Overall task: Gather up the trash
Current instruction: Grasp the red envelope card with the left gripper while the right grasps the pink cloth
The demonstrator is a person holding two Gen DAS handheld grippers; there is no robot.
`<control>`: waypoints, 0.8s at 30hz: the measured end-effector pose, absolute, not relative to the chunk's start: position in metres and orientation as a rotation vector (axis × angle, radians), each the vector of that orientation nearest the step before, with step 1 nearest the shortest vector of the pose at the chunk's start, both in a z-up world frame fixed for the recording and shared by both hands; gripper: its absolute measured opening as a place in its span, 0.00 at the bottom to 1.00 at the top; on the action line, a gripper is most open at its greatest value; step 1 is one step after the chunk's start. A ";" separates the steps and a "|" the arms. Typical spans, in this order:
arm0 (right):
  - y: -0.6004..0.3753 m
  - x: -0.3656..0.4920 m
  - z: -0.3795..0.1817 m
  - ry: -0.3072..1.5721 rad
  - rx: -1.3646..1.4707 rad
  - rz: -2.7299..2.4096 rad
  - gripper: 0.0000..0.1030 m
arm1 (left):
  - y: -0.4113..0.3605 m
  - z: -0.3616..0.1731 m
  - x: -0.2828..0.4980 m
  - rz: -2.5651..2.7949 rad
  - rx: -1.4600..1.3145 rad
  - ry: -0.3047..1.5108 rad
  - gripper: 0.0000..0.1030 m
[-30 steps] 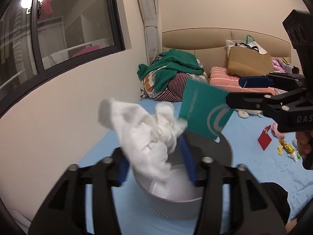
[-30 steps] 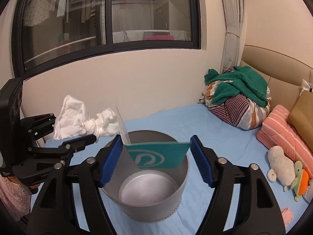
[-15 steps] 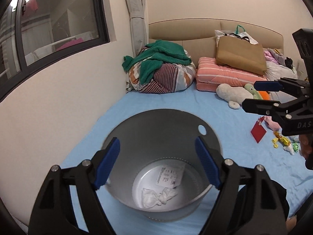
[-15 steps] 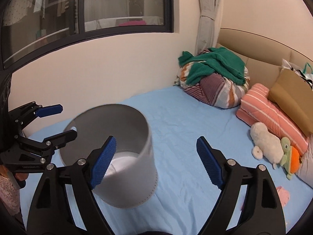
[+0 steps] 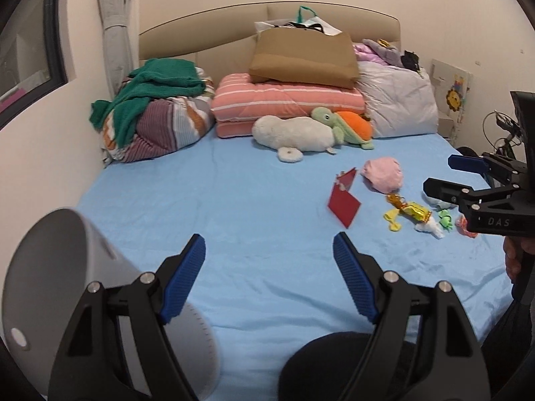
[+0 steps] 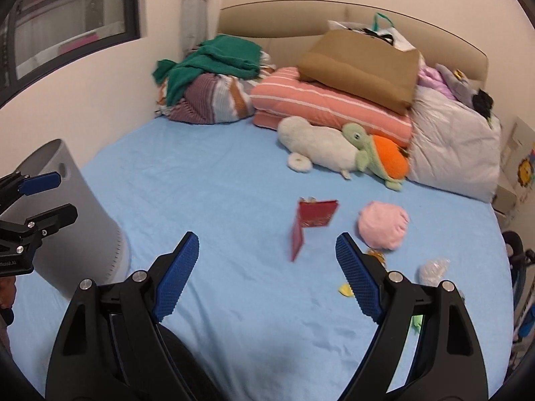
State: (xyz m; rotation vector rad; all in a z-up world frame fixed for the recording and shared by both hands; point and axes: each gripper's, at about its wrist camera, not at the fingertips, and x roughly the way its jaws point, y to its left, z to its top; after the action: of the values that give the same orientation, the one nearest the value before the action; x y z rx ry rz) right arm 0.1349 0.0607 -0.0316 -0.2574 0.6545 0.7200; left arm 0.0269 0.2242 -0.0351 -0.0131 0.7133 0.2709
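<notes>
Both grippers are hanging spread and empty, left gripper (image 5: 267, 277) beside the gray bin (image 5: 43, 267), right gripper (image 6: 265, 275) facing the red card (image 6: 312, 224) mid-bed (image 6: 217, 183).

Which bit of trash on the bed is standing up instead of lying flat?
The red card: it is folded and stands on its edge, while the wrappers beside it lie flat on the sheet.

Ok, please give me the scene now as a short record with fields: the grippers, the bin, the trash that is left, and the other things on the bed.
left gripper: open, empty
right gripper: open, empty
bin: grey round plastic bin, standing on the light blue bed sheet, left side
trash left: red folded paper card, gold candy wrapper, clear crumpled plastic
nearby: pink round cloth
at the headboard: white plush toy, green turtle plush, striped pink pillow
</notes>
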 end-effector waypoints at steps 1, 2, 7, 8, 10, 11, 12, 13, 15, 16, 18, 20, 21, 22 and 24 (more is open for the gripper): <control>0.049 0.142 -0.037 0.666 -0.246 0.690 0.79 | 0.216 -0.041 0.038 0.252 -0.010 0.720 0.77; 0.038 0.149 -0.042 0.676 -0.236 0.663 0.79 | 0.207 -0.046 0.048 0.235 -0.007 0.725 0.77; -0.002 0.182 -0.067 0.715 -0.218 0.576 0.79 | 0.170 -0.069 0.094 0.173 -0.024 0.754 0.77; -0.007 0.188 -0.072 0.722 -0.216 0.566 0.79 | 0.165 -0.073 0.101 0.163 -0.032 0.760 0.77; -0.017 0.199 -0.082 0.736 -0.202 0.558 0.78 | 0.154 -0.081 0.117 0.150 -0.043 0.776 0.77; -0.020 0.204 -0.087 0.742 -0.195 0.556 0.79 | 0.150 -0.086 0.124 0.146 -0.046 0.785 0.77; -0.022 0.208 -0.091 0.748 -0.189 0.556 0.79 | 0.144 -0.090 0.132 0.144 -0.049 0.794 0.77; -0.024 0.212 -0.095 0.753 -0.185 0.555 0.78 | 0.141 -0.095 0.138 0.142 -0.052 0.801 0.77; -0.024 0.218 -0.102 0.759 -0.179 0.557 0.78 | 0.135 -0.103 0.151 0.139 -0.061 0.820 0.77; -0.024 0.223 -0.106 0.763 -0.177 0.558 0.78 | 0.134 -0.108 0.158 0.138 -0.069 0.828 0.77; -0.021 0.231 -0.112 0.770 -0.173 0.559 0.78 | 0.132 -0.117 0.171 0.141 -0.088 0.844 0.77; -0.018 0.242 -0.118 0.776 -0.167 0.558 0.78 | 0.133 -0.127 0.184 0.149 -0.112 0.858 0.77; -0.017 0.247 -0.121 0.779 -0.166 0.556 0.78 | 0.133 -0.133 0.191 0.153 -0.128 0.867 0.77; -0.016 0.253 -0.125 0.783 -0.163 0.555 0.78 | 0.134 -0.139 0.198 0.157 -0.144 0.877 0.77; -0.013 0.266 -0.132 0.793 -0.158 0.548 0.78 | 0.137 -0.151 0.211 0.168 -0.176 0.893 0.77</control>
State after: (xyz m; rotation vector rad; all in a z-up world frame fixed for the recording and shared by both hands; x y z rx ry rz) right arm 0.2657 -0.0132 -0.1318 -0.1577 0.7930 0.5482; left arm 0.2110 0.1369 -0.1508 -0.1762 0.8935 0.1679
